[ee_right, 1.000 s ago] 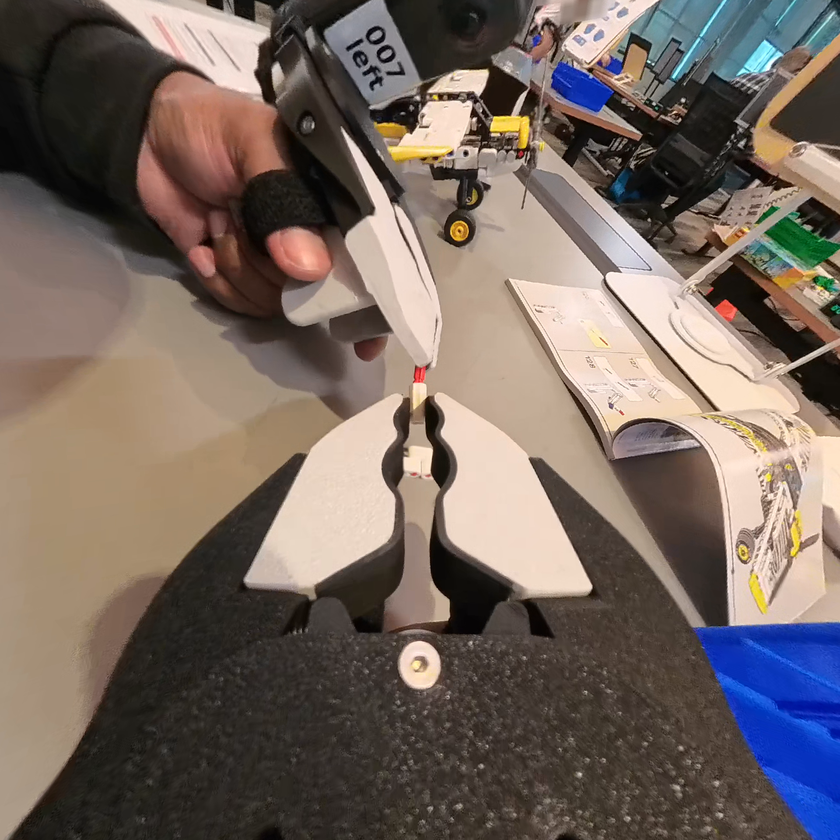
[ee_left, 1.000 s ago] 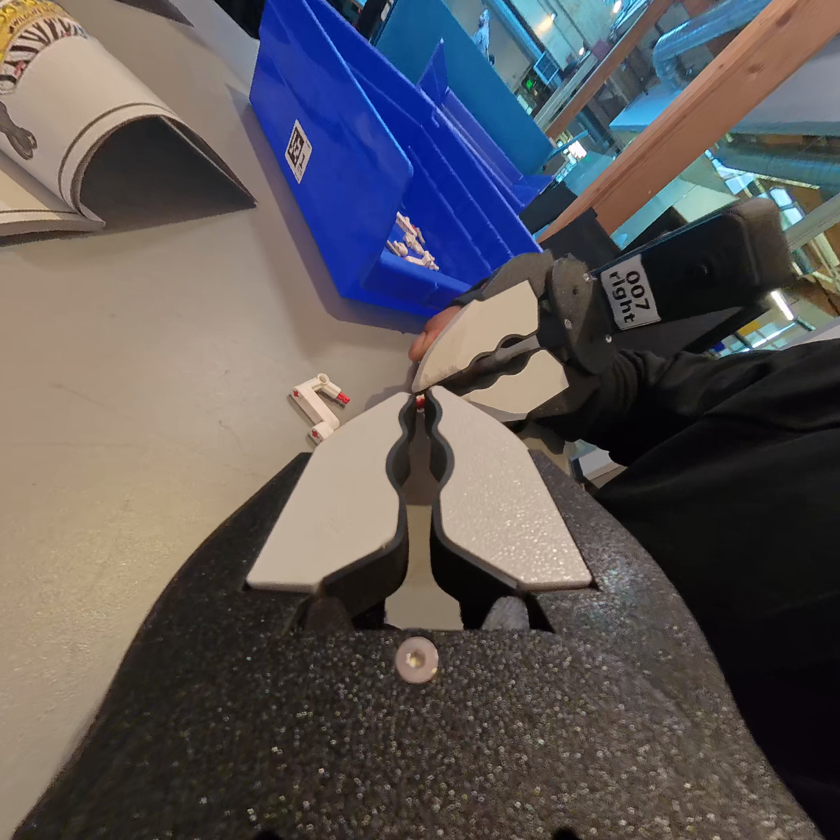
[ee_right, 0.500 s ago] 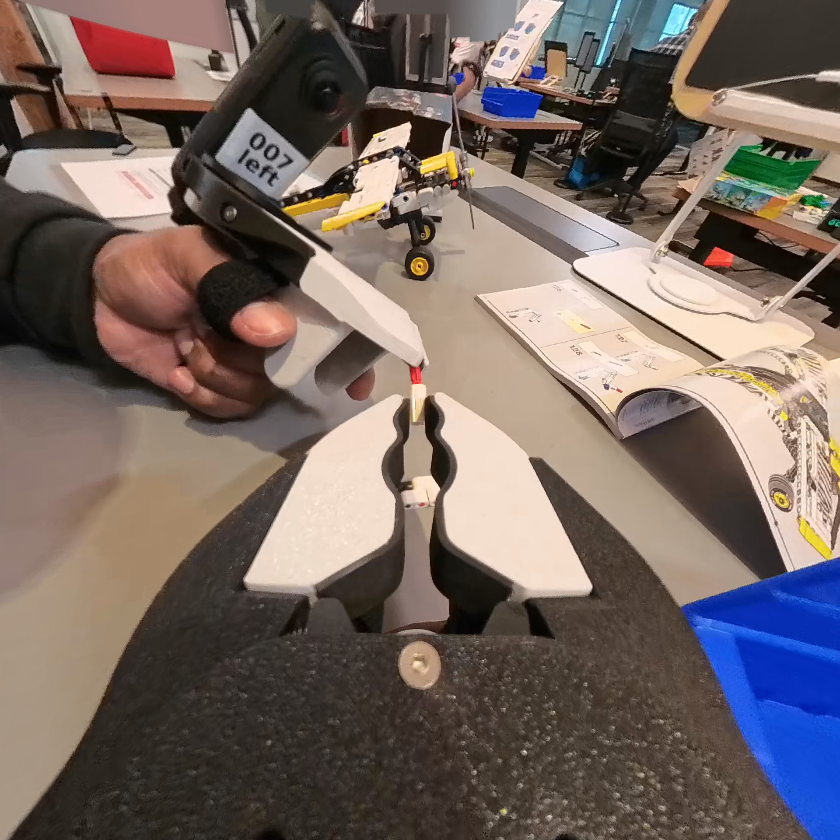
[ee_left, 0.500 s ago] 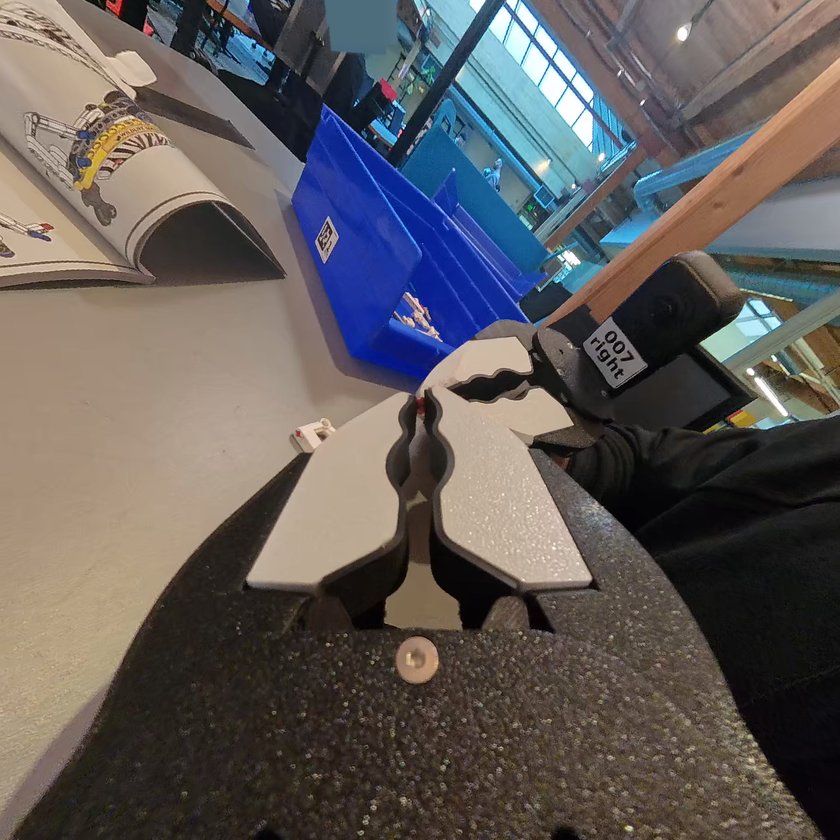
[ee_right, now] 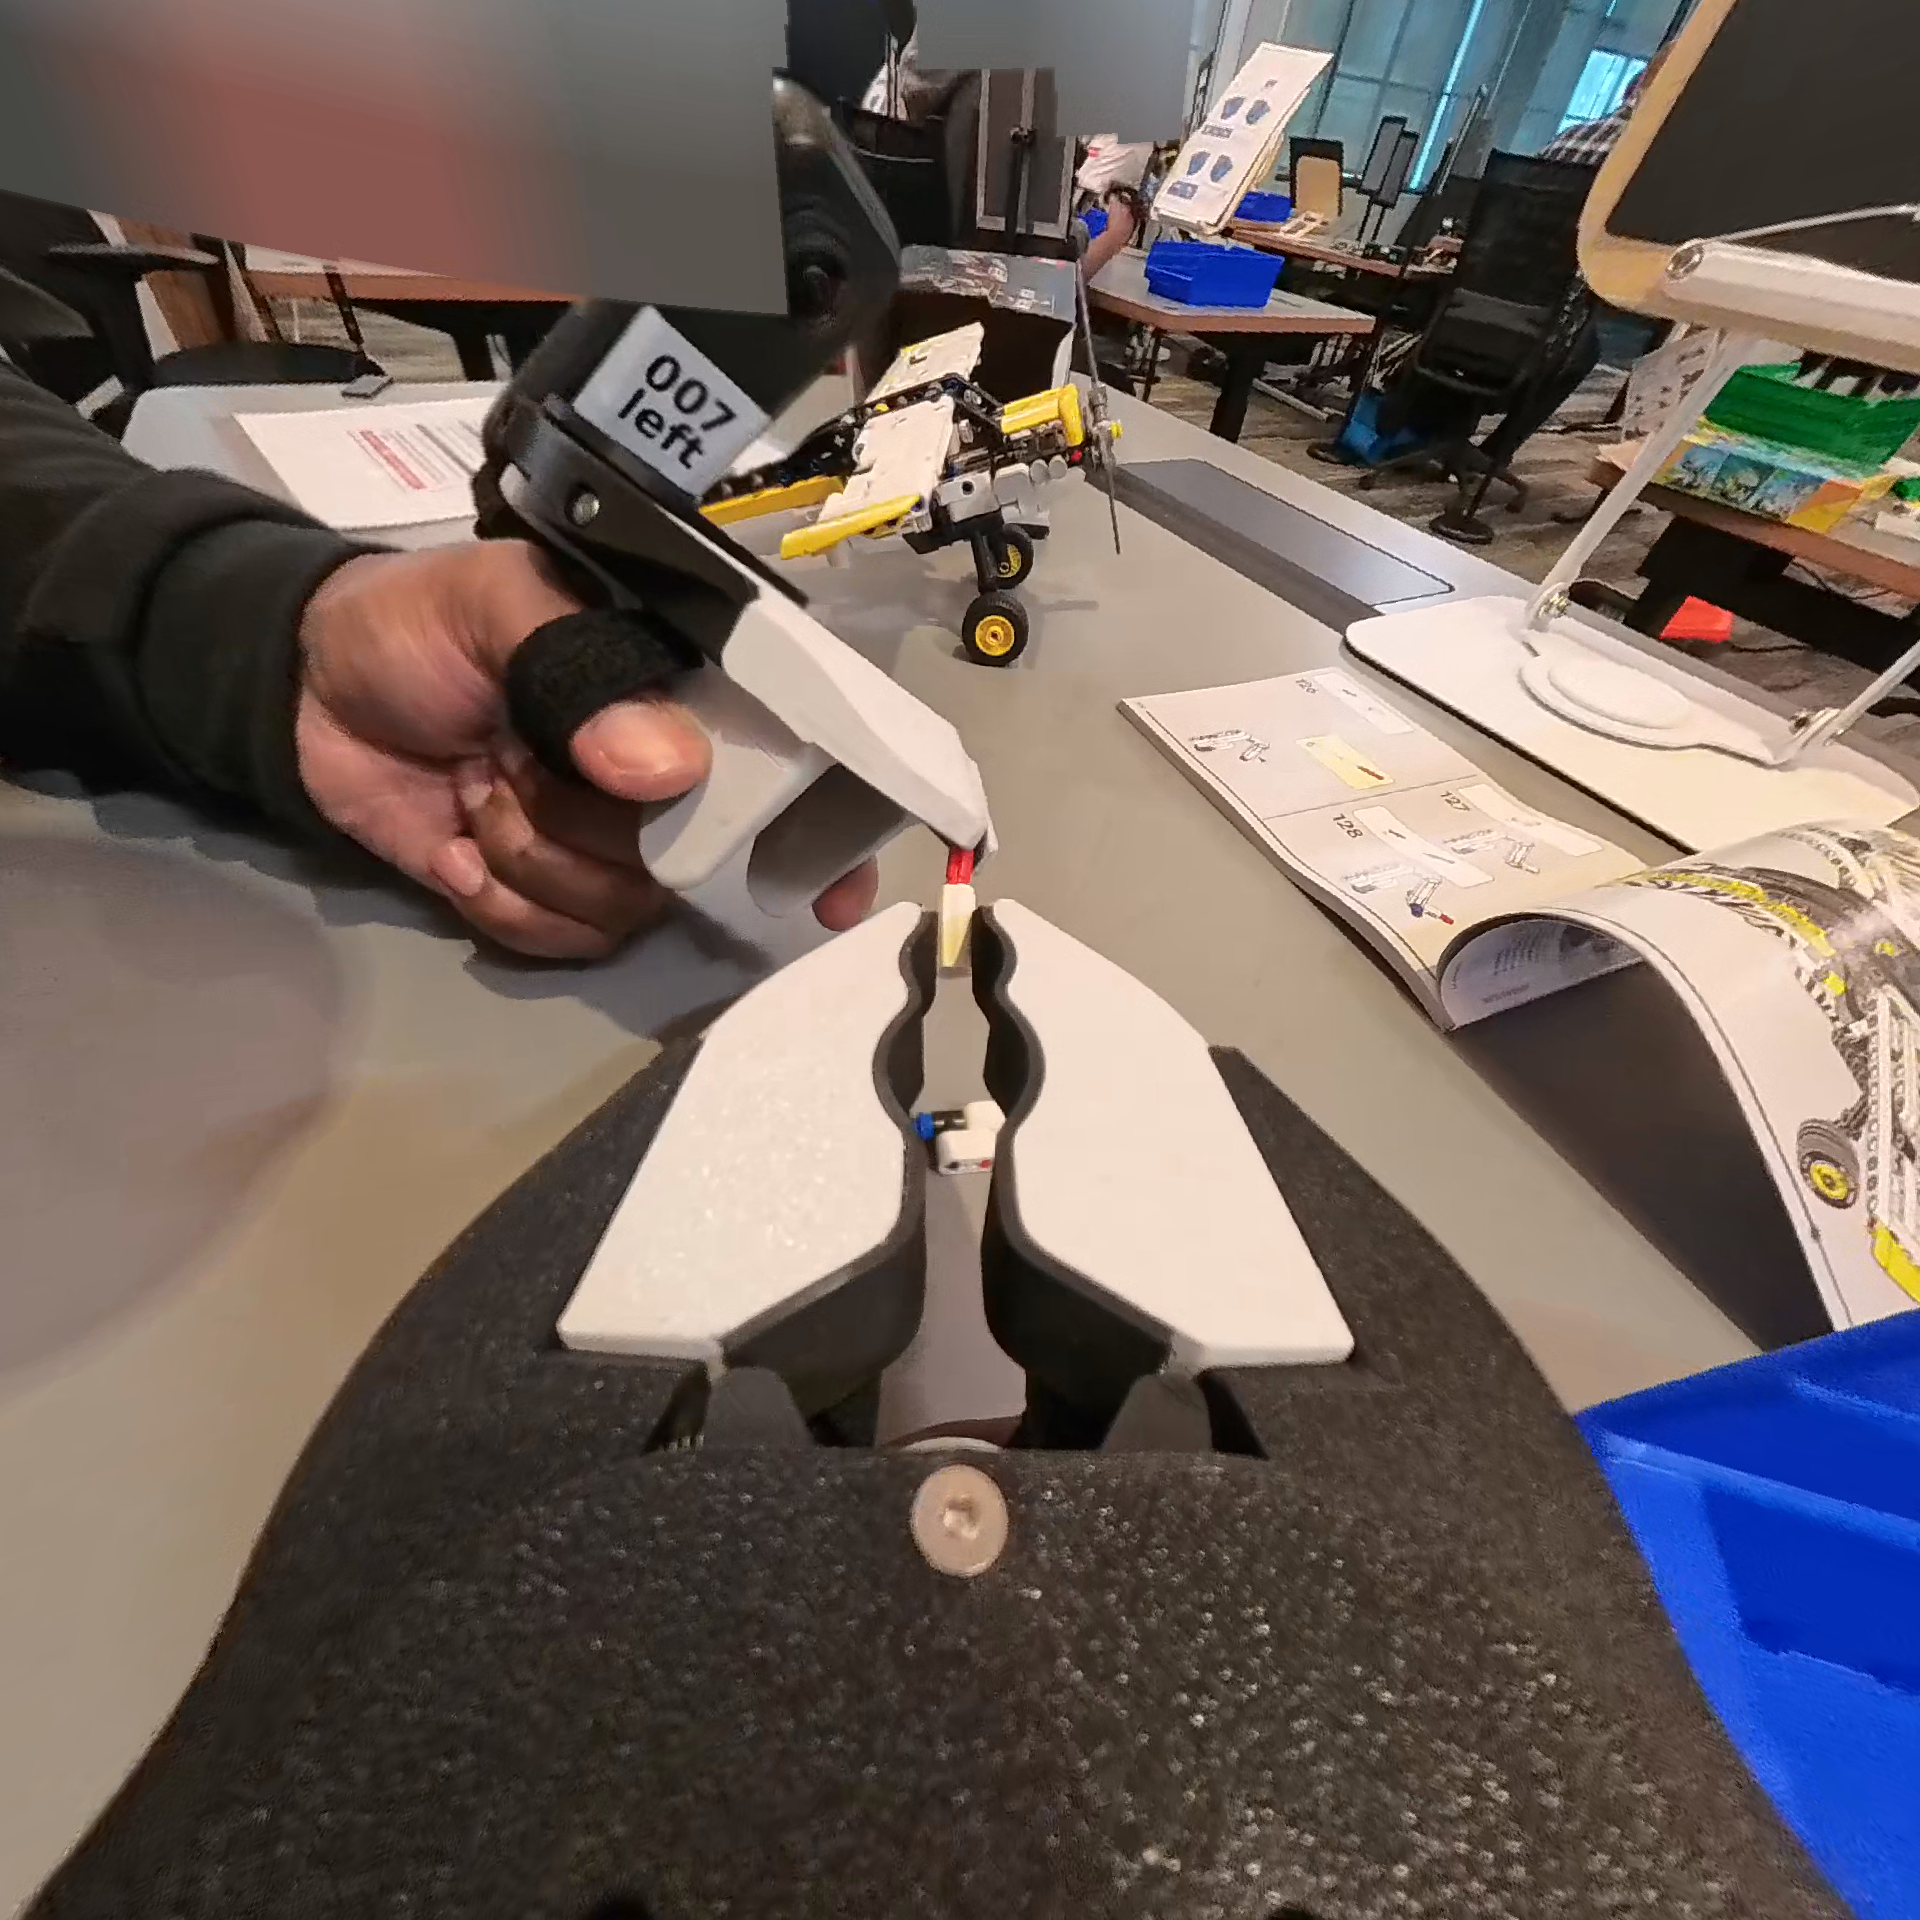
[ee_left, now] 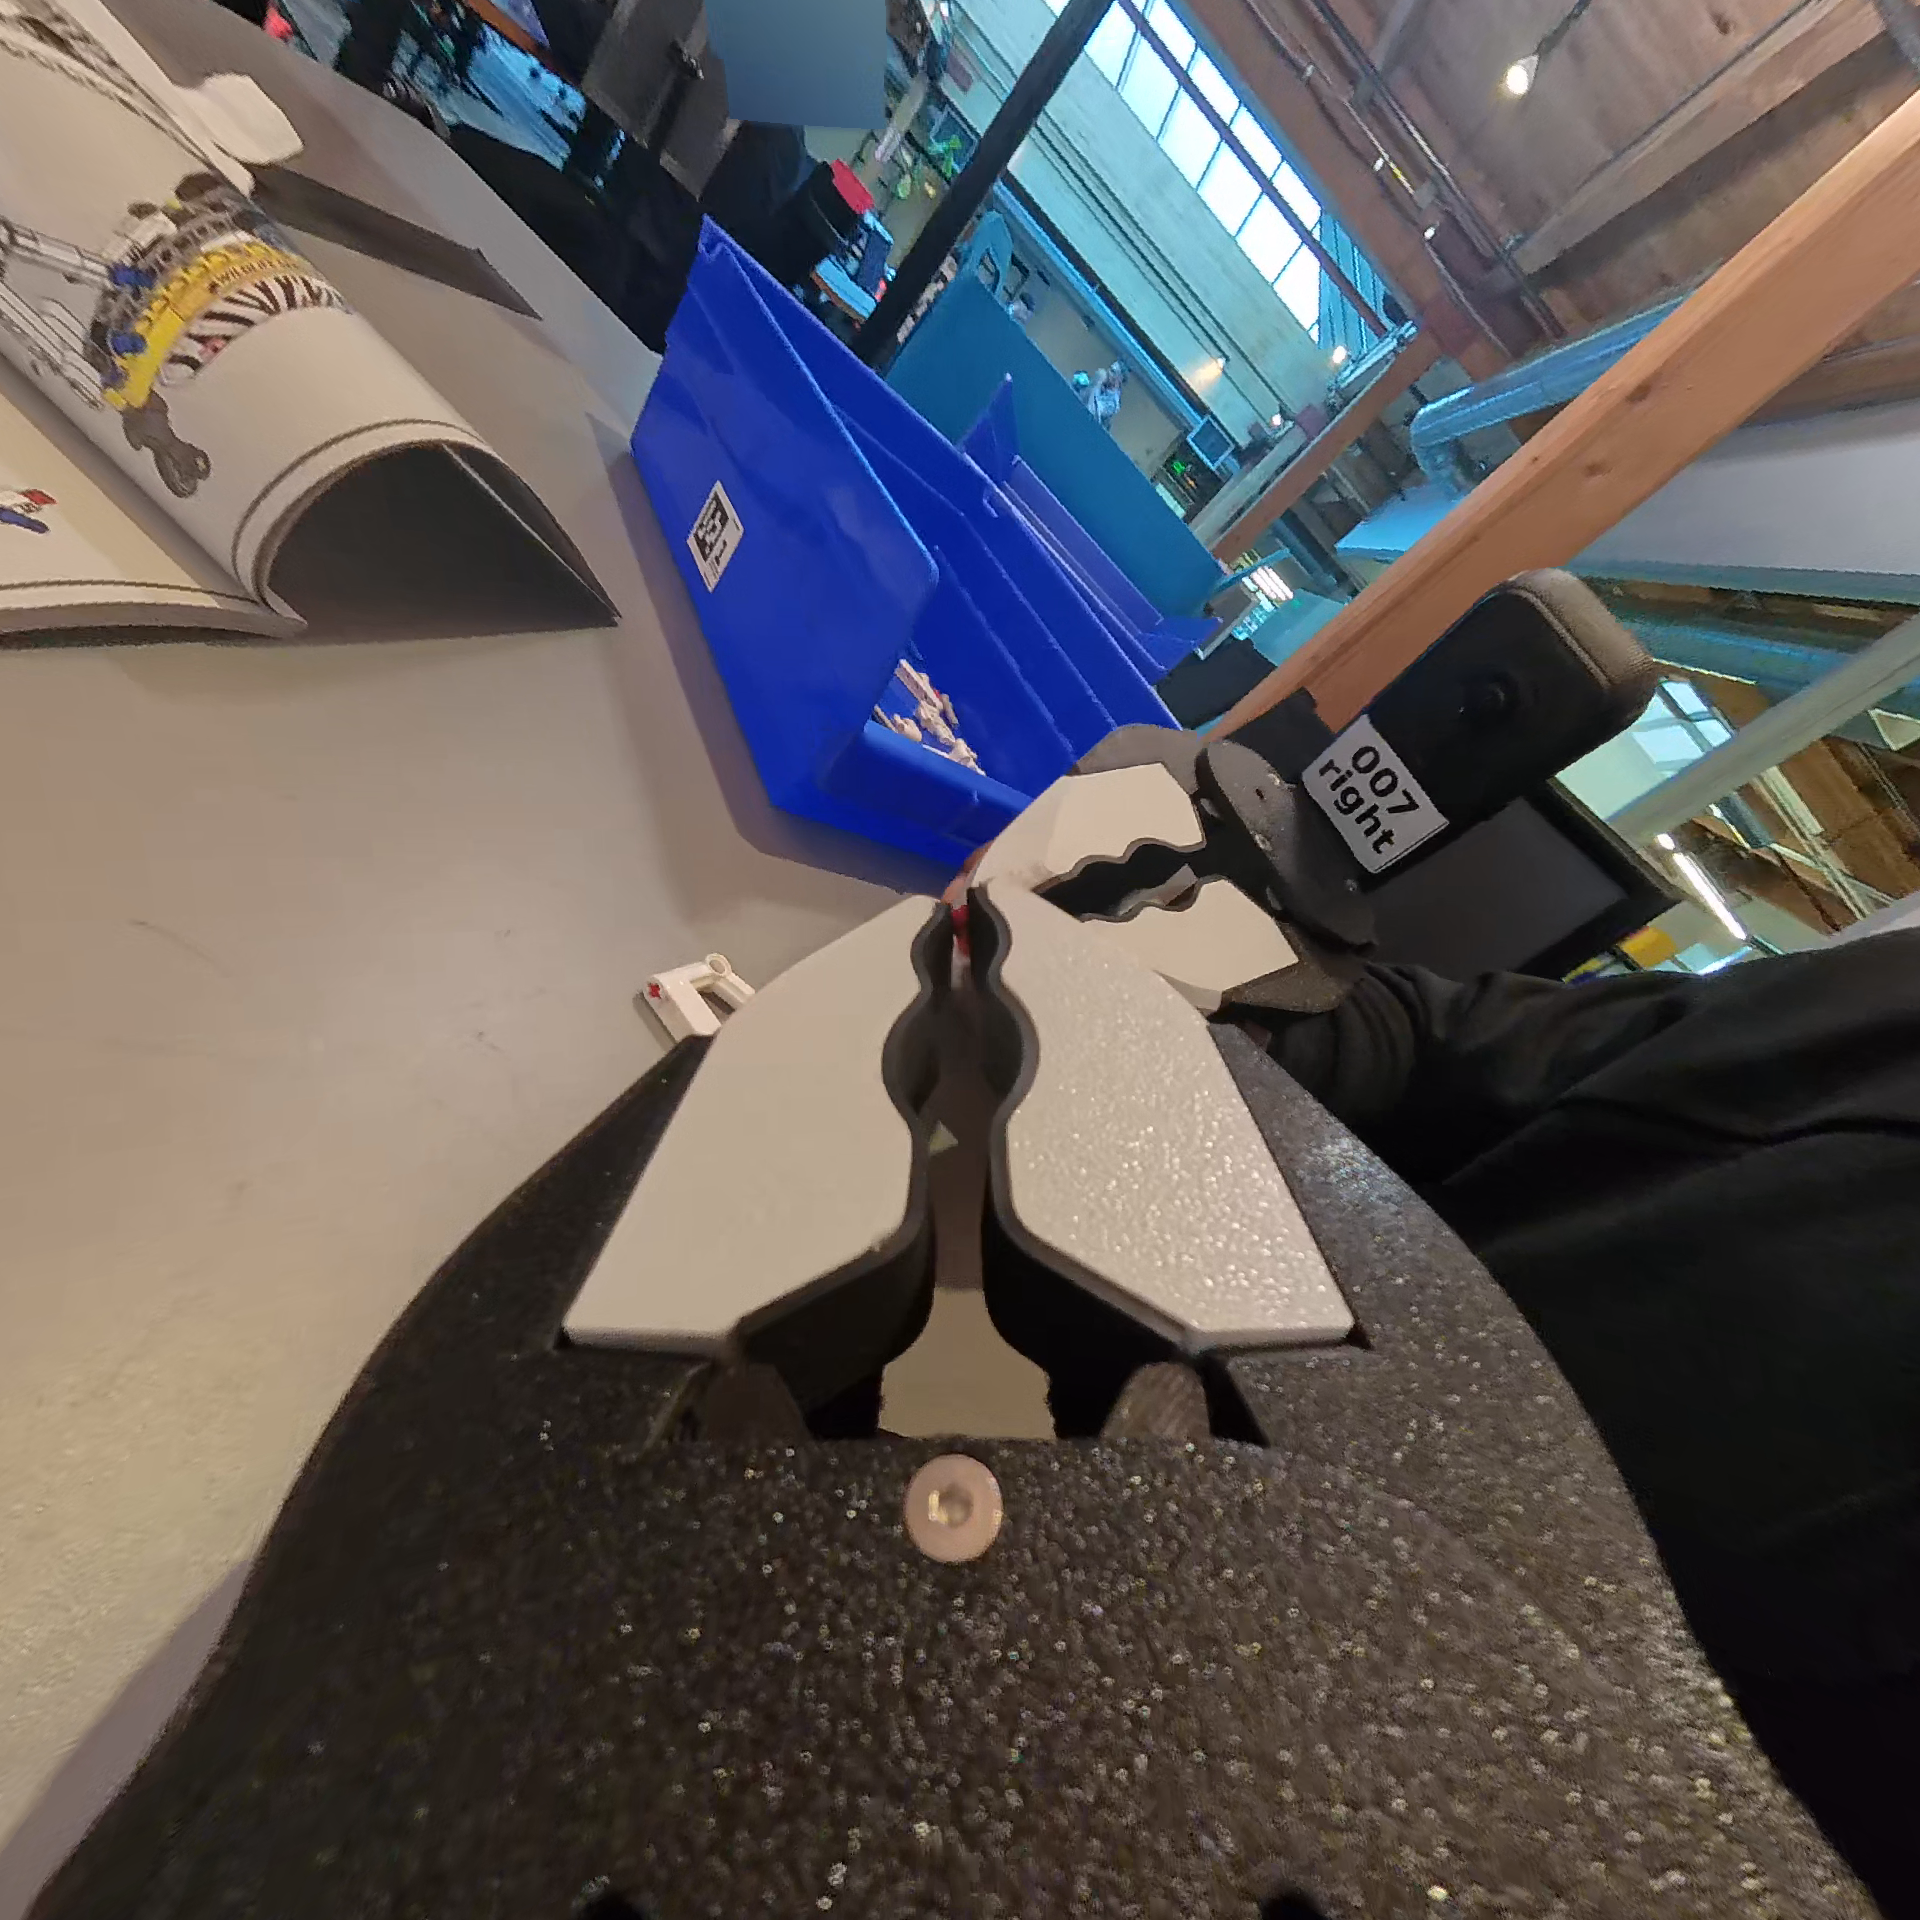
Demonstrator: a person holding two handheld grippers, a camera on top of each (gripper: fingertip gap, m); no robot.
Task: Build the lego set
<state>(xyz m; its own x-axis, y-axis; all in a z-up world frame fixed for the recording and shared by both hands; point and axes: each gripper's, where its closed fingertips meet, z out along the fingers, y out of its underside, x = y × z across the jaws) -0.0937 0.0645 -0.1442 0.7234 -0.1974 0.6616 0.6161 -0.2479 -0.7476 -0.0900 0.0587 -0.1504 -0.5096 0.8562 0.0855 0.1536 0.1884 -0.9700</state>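
Observation:
My left gripper point(ee_left: 958, 925) is shut on a small red pin point(ee_left: 960, 928) at its very fingertips. My right gripper point(ee_right: 956, 925) is shut on a small cream-white brick piece point(ee_right: 956, 930), held upright between the pads. The red pin point(ee_right: 961, 864) meets the top end of that white piece, and the left gripper point(ee_right: 977, 836) comes down on it from the upper left. In the left wrist view the right gripper point(ee_left: 992, 883) comes in from the right, tip to tip with mine. Both are held above the grey table point(ee_left: 312, 935).
A loose white piece point(ee_left: 691, 992) with a red pin lies on the table; it also shows between my right fingers point(ee_right: 966, 1132). A blue bin point(ee_left: 831, 582) holds small white parts. An open instruction booklet point(ee_right: 1403, 821), a yellow-white model plane point(ee_right: 935, 468) and a white stand base point(ee_right: 1621, 686) lie beyond. Left and right tips are no more than a few centimetres apart.
Both grippers have tilted and risen a little, keeping tip to tip. The red pin and the white piece have stayed together in their grasps. The loose piece on the table sits lower in the right view.

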